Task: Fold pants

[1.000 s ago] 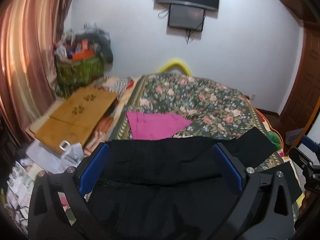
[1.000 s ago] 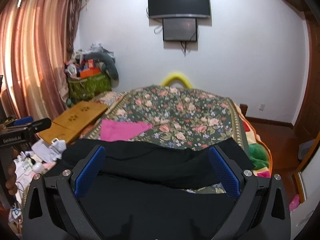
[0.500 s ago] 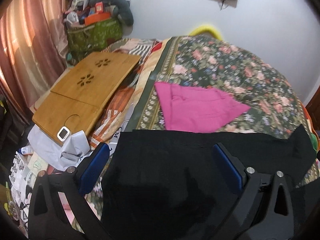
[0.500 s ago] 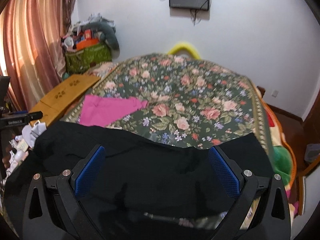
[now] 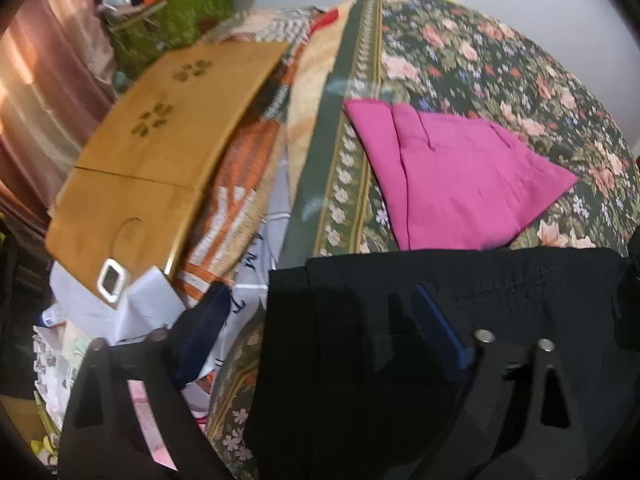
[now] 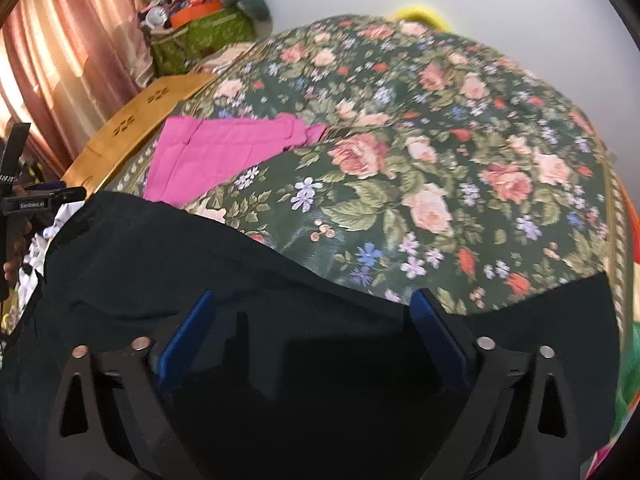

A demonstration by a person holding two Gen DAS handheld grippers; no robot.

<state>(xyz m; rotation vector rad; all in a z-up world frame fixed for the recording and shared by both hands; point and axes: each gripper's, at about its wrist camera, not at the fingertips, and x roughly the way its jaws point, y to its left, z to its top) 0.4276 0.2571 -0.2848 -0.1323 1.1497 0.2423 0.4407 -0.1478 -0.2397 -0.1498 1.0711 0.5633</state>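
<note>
Now both grippers, left gripper (image 5: 316, 328) and right gripper (image 6: 312, 336), wide, jaws just narrowing over black pants (image 6: 140, 264) on bed (image 6: 440, 140); pinch edge evenly.

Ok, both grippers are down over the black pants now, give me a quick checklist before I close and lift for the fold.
1. Black pants spread on the floral bedspread: ok.
2. Left gripper over the pants' left edge, jaws apart but just been closing, fabric under them: ok.
3. Right gripper over the pants, jaws apart but just been closing: ok.
4. Pads already pinching fabric: cannot tell, black on black.
5. Fold path: pink garment lies just beyond the pants' far edge: not ok if folding that way.
6. Pants free of wrinkles: cannot tell, picture blurred.
</note>
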